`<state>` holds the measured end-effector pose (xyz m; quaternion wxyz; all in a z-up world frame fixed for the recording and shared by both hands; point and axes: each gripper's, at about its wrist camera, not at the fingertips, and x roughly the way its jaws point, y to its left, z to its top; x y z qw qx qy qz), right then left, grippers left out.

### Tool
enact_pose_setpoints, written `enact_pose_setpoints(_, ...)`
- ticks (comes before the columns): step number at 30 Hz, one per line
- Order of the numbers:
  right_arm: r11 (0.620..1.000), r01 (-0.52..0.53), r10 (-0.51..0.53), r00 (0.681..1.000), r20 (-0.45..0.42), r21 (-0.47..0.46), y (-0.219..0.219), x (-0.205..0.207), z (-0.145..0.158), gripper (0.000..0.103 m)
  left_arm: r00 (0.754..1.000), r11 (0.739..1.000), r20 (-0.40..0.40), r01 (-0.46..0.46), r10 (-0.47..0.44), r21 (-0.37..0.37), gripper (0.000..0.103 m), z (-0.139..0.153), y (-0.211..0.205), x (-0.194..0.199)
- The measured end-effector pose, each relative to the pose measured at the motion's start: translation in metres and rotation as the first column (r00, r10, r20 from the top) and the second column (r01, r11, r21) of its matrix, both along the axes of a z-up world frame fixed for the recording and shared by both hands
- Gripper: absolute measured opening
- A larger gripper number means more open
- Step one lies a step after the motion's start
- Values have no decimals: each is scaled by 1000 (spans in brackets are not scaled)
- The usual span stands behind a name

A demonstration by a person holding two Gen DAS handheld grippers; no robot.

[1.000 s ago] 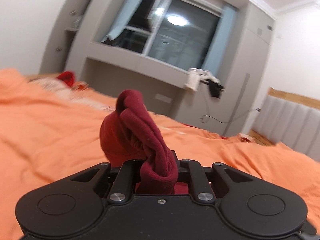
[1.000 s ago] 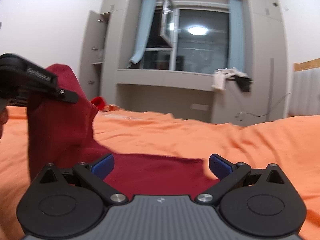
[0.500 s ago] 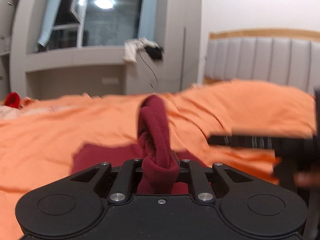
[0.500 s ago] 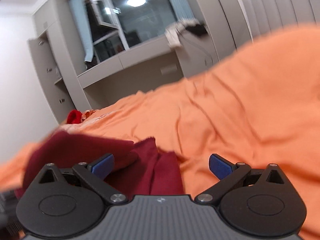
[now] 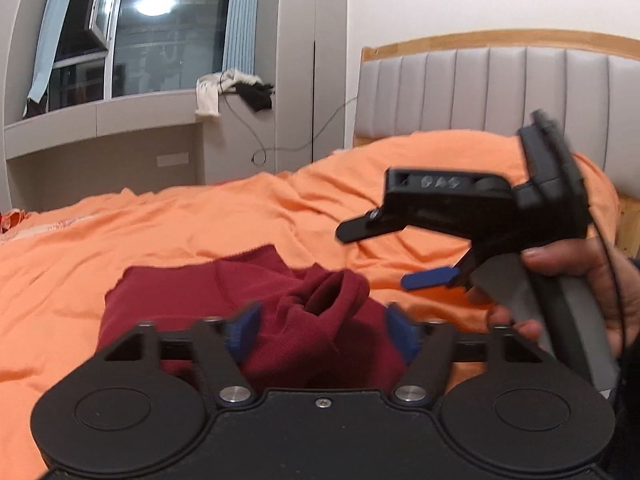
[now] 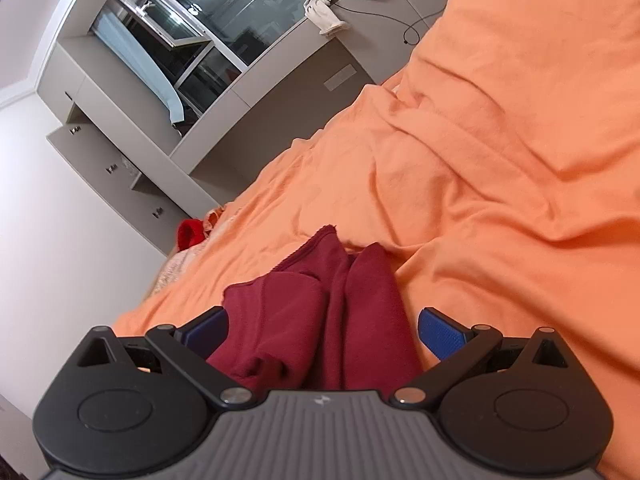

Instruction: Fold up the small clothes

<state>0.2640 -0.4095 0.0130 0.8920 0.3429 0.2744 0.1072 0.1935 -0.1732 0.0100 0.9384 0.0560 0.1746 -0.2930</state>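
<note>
The dark red garment [image 5: 248, 300] lies bunched on the orange bedsheet [image 5: 140, 232], partly folded, with a rolled tube of cloth standing up near its right side in the left wrist view. The left tongs [image 5: 322, 330] are spread wide, blue pads [image 5: 240, 330] on either side of the heap, the cloth lying between them without being pinched. In the same view the right tongs [image 5: 394, 254] hang above the bed to the right, held in the person's right hand [image 5: 592, 292]; they too are spread, one black finger up and one blue-padded finger lower, with nothing between. From the right wrist view the garment [image 6: 320, 312] shows as two thick folds side by side, sitting between the open right tongs [image 6: 324, 330] and close to the camera, though whether the pads touch the fabric cannot be told. Behind the bed stand a grey padded headboard [image 5: 500, 92], a dark window [image 5: 168, 28] with blue curtains, and a grey ledge carrying white and black clothes [image 5: 232, 92]
</note>
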Motion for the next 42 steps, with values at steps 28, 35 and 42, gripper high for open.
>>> enact_pose_setpoints(28, 978, -183, 185, 983, -15, 102, 35, 57, -11, 71, 994, 977, 107, 1, -25, 215, 19, -4, -2, -15)
enact_pose_setpoints(35, 984, -171, 168, 984, -61, -50, 48, 73, -19, 31, 993, 980, 114, -10, -13, 199, 19, -7, -4, -22)
enact_pose_setpoints(42, 982, -150, 155, 987, 36, -111, 49, 57, -5, 9, 993, 985, 117, -19, -1, 171, 19, -2, -11, -22)
